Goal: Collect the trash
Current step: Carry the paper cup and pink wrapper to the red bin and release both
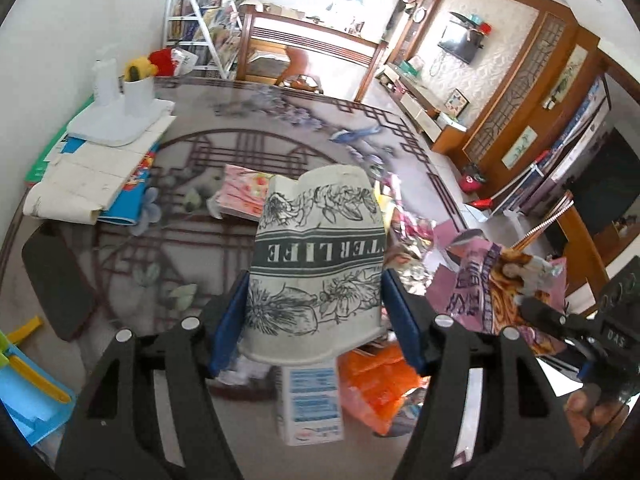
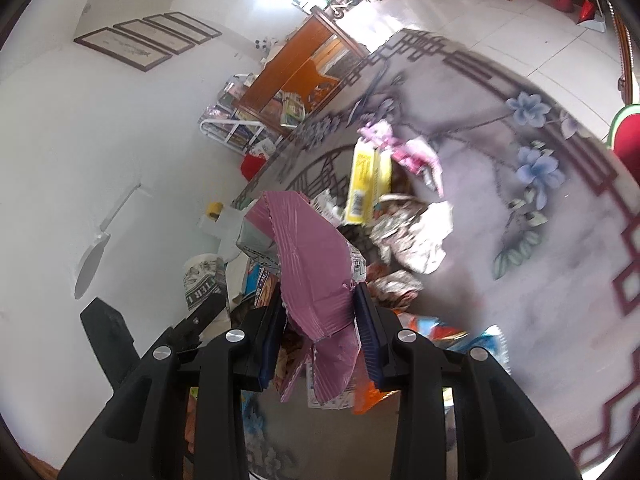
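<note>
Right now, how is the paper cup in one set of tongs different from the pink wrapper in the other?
The paper cup is white with black flower drawings and lettering; the pink wrapper is plain pink on this side. The cup keeps a rounded, stiff shape; the wrapper is flat, crinkled and torn. The cup sits in the left tongs, the wrapper in the right tongs. Both are held above the table.

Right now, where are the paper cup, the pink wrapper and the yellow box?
paper cup [image 1: 316, 256], left wrist view, on its printed band.
pink wrapper [image 2: 316, 264], right wrist view, on its ridged pink face.
yellow box [image 2: 366, 184], right wrist view, on its yellow face.
</note>
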`<action>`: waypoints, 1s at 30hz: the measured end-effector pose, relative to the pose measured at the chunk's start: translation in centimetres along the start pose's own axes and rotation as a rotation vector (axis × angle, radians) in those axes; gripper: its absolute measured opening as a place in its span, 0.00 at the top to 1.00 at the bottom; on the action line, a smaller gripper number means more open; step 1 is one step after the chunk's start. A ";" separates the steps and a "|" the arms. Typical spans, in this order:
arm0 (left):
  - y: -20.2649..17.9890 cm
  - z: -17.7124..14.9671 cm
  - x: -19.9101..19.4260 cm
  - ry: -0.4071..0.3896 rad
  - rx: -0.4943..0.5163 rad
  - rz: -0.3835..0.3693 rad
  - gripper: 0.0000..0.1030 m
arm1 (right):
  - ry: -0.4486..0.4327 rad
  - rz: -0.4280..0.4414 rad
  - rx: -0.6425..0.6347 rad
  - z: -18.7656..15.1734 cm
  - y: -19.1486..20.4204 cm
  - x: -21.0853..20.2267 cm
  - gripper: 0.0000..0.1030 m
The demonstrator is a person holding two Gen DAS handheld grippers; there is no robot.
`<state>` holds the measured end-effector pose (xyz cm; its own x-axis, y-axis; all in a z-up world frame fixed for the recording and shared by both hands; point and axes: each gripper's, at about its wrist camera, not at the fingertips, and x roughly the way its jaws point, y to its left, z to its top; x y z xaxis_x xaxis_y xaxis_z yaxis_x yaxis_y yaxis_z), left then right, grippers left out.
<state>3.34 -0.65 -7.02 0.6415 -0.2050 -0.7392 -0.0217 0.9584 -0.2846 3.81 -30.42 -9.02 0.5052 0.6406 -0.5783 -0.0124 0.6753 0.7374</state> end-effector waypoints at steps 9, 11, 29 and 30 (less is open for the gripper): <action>-6.4 -0.5 1.7 0.029 0.025 -0.015 0.39 | -0.022 -0.004 0.038 3.1 -5.0 -3.4 0.68; -8.0 -0.5 2.1 0.030 0.032 -0.023 0.39 | -0.028 -0.007 0.041 4.0 -6.1 -4.4 0.68; -25.2 -2.2 8.1 0.124 0.155 -0.122 0.39 | -0.142 -0.084 0.166 10.2 -19.7 -15.3 0.68; -26.2 -2.4 8.6 0.133 0.169 -0.133 0.38 | -0.151 -0.094 0.177 10.3 -20.4 -15.9 0.68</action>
<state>7.63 -28.02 -7.35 0.5236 -0.3451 -0.7789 0.1920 0.9386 -0.2868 4.93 -58.12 -11.23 0.6203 0.5071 -0.5984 0.1852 0.6466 0.7400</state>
